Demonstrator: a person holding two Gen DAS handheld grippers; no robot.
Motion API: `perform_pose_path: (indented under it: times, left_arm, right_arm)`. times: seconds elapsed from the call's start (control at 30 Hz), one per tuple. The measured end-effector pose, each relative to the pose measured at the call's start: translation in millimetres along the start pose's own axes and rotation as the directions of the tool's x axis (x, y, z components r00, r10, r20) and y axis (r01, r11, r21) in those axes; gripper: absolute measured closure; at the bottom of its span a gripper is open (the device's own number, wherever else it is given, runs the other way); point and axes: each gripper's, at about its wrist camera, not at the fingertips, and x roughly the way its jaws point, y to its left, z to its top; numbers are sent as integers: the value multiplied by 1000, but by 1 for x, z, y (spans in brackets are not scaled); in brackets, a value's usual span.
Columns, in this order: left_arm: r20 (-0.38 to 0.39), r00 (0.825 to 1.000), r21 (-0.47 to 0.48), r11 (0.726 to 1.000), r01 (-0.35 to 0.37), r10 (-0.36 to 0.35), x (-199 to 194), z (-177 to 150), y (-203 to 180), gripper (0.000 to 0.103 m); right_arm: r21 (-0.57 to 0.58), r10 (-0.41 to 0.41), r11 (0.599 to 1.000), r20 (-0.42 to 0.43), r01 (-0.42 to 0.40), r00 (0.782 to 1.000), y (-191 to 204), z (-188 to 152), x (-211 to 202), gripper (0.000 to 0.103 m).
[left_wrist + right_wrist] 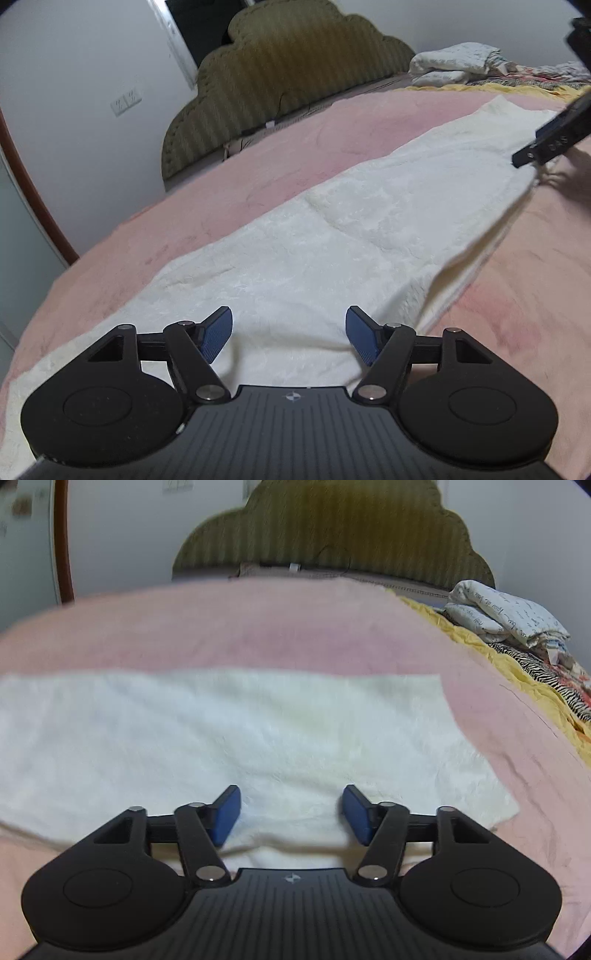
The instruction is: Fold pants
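Observation:
Cream-white fleecy pants [332, 236] lie flat on a pink bedspread [184, 206], stretching from the near left to the far right in the left wrist view. My left gripper [289, 334] hovers over their near end, open, blue pads apart with only cloth below. In the right wrist view the pants [229, 738] run across the frame with a straight far edge. My right gripper [291, 814] stands open above their near edge, nothing pinched. Part of the right gripper [554, 136] shows at the far end of the pants in the left wrist view.
An olive striped headboard [332, 535] stands at the back against a white wall. Folded printed bedding [506, 616] and a yellow and striped blanket [532, 672] lie at the right of the bed. A wooden frame edge [61, 539] is at the left.

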Motion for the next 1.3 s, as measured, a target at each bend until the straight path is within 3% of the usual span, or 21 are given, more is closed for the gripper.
perform_pose_path:
  times: [0.07,0.13,0.2,0.27,0.4,0.5,0.57,0.67,0.73,0.83,0.93,0.97,1.0,1.1,1.17,1.23,1.3]
  left_arm:
    - [16,1000,-36,999,-22,23,-16,-7,9,30]
    - [15,997,-98,993,-69,71,-32,-15,25,30]
    - [2,992,-180,976,-126,128,-52,-25,46,30]
    - [-16,986,-269,949,-164,165,-72,-35,72,30]
    - [-88,960,-421,864,-276,265,-113,-62,122,30]
    - [-177,928,-503,780,-373,329,-132,-85,154,31]
    - [-221,925,-594,710,-378,308,-136,-101,180,31]
    - [-256,936,-748,564,-350,242,-139,-123,218,32]
    - [-260,942,-819,468,-331,211,-140,-140,237,32]
    - [-241,957,-894,347,-283,160,-134,-157,257,33]
    - [-208,969,-946,227,-233,130,-129,-169,269,41]
    - [-207,970,-953,199,-229,124,-129,-171,271,43]
    - [-200,971,-956,190,-222,128,-130,-171,273,45]
    - [-218,961,-948,199,-250,168,-139,-167,273,54]
    - [-187,969,-957,192,-216,159,-144,-168,276,59]
    - [-143,984,-973,165,-160,111,-138,-168,281,64]
    - [-113,991,-984,129,-122,73,-131,-169,286,78]
  right_arm:
    - [-21,-33,999,3,33,999,4,3,-6,26]
    - [-44,-59,997,70,62,996,17,7,-21,26]
    - [-130,21,992,151,-1,988,43,10,-43,26]
    - [-247,135,966,229,-76,964,83,11,-66,26]
    - [-452,358,866,260,-214,897,164,8,-93,26]
    - [-575,524,751,223,-323,822,225,4,-107,26]
    - [-645,614,663,178,-380,769,268,0,-114,27]
    - [-730,690,547,116,-410,714,321,-9,-120,27]
    - [-770,719,480,70,-421,692,352,-15,-121,27]
    - [-799,733,417,13,-434,680,385,-22,-116,28]
    - [-837,700,405,25,-368,714,409,-35,-110,34]
    - [-844,690,406,31,-351,723,412,-38,-108,35]
    - [-846,688,408,37,-343,725,414,-40,-109,37]
    - [-837,721,409,53,-363,691,416,-34,-118,44]
    - [-848,732,399,66,-348,678,424,-30,-125,50]
    - [-862,738,376,56,-341,672,435,-28,-124,54]
    - [-876,736,346,33,-335,676,448,-30,-120,58]
